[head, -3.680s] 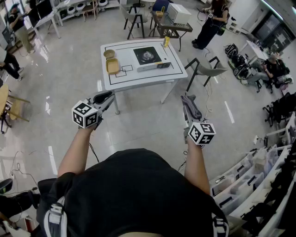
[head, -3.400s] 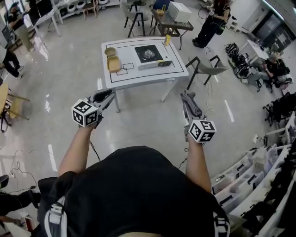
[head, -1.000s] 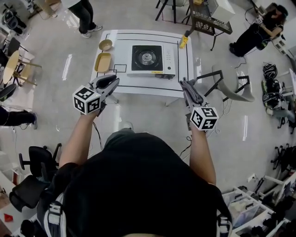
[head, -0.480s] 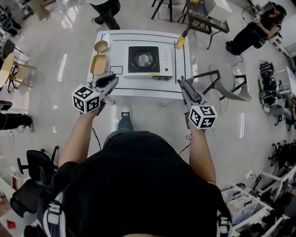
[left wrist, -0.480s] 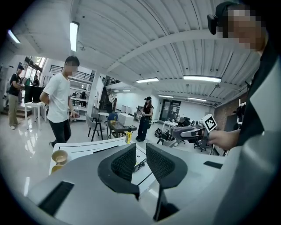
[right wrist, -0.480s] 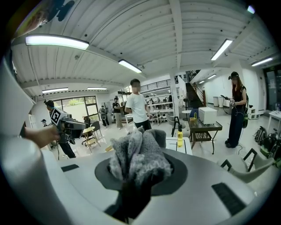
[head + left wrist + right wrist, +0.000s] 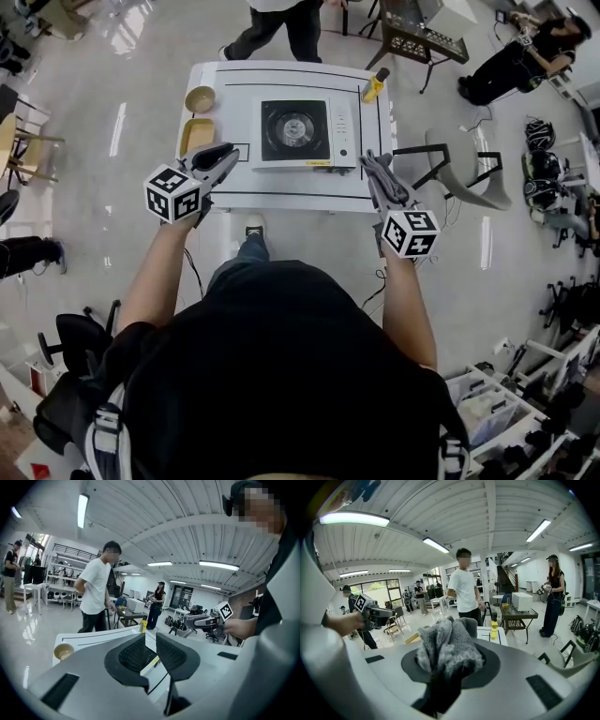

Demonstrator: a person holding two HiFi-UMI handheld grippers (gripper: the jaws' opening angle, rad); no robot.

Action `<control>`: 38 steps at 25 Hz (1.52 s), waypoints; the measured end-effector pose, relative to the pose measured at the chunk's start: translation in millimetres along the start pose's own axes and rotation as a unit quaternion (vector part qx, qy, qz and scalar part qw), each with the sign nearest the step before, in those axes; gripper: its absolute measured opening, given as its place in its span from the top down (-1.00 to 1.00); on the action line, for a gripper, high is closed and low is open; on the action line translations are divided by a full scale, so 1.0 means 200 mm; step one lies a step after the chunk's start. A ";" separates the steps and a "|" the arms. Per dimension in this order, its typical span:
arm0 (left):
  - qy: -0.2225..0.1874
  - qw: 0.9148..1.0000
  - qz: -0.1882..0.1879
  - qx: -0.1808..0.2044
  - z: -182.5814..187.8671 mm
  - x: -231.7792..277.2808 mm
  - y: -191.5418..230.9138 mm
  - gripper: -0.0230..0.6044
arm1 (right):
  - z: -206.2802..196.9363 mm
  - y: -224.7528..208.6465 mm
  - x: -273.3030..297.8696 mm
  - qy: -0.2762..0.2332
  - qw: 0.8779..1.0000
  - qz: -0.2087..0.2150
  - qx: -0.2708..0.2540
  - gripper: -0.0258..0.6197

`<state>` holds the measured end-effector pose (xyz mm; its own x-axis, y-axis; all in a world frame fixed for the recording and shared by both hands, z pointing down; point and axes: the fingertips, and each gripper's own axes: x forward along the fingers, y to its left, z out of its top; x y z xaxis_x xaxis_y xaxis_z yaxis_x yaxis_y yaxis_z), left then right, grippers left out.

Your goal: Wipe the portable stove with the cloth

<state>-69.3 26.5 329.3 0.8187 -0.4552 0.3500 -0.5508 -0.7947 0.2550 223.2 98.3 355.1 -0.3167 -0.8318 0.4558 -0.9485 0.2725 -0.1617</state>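
Between the jaws of the right gripper (image 7: 449,637) sits a cloth (image 7: 445,653) of grey, fluffy pile, soft and matt. The shell round those jaws is smooth, matt grey plastic. The left gripper (image 7: 150,641) has the same shell, its pads (image 7: 133,656) black and finely ribbed like rubber. Beyond the left jaws the bench (image 7: 281,183) has a smooth white top. On it the portable stove (image 7: 296,131) shows a pale, metal-looking casing round a dark, slightly glossy top. Ahead of the left jaws the tray (image 7: 196,134) and bowl (image 7: 200,98) look matt tan. The floor (image 7: 94,187) is pale, polished and mirrors the lights
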 end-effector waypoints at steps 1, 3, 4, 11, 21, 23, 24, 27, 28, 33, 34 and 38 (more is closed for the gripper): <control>0.000 1.000 -0.001 0.000 0.03 0.02 0.05 0.65 | 0.02 -0.01 0.04 0.001 1.000 -0.002 0.001 0.56; 0.003 1.000 -0.006 0.002 0.07 0.06 0.15 0.65 | 0.05 -0.02 0.13 0.005 1.000 -0.008 0.005 0.56; 0.004 1.000 -0.009 0.003 0.09 0.08 0.20 0.65 | 0.06 -0.02 0.17 0.007 1.000 -0.011 0.007 0.56; 0.017 0.999 -0.038 0.002 0.17 0.21 0.48 0.65 | 0.13 -0.03 0.41 0.020 0.999 -0.034 0.018 0.56; 0.034 0.995 -0.090 0.003 0.20 0.32 0.73 0.65 | 0.11 -0.01 0.62 0.052 0.995 -0.077 0.018 0.56; 0.041 0.994 -0.100 0.002 0.18 0.34 0.74 0.65 | 0.07 -0.01 0.65 0.066 0.994 -0.085 0.008 0.56; 0.043 0.993 -0.106 0.002 0.17 0.35 0.74 0.65 | 0.04 -0.01 0.66 0.075 0.993 -0.090 0.002 0.56; 0.051 0.992 -0.118 -0.001 0.13 0.38 0.74 0.65 | -0.06 -0.05 0.70 0.106 0.988 -0.108 -0.021 0.56; 0.054 0.991 -0.120 -0.002 0.12 0.39 0.74 0.65 | -0.10 -0.07 0.71 0.117 0.986 -0.112 -0.027 0.56; 0.074 0.990 -0.120 -0.012 0.02 0.43 0.75 0.65 | -0.31 -0.16 0.78 0.166 0.977 -0.123 -0.057 0.56; 0.079 0.990 -0.119 -0.015 -0.01 0.44 0.75 0.65 | -0.36 -0.19 0.80 0.176 0.974 -0.125 -0.066 0.56; 0.092 0.990 -0.105 -0.027 -0.09 0.51 0.78 0.65 | -0.53 -0.28 0.88 0.212 0.964 -0.122 -0.100 0.56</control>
<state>-75.2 -136.9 420.1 0.8759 -0.1967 0.4406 -0.3828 -0.8392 0.3863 219.3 -11.6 536.6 -0.0199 -0.6220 0.7828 -0.9647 0.2176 0.1483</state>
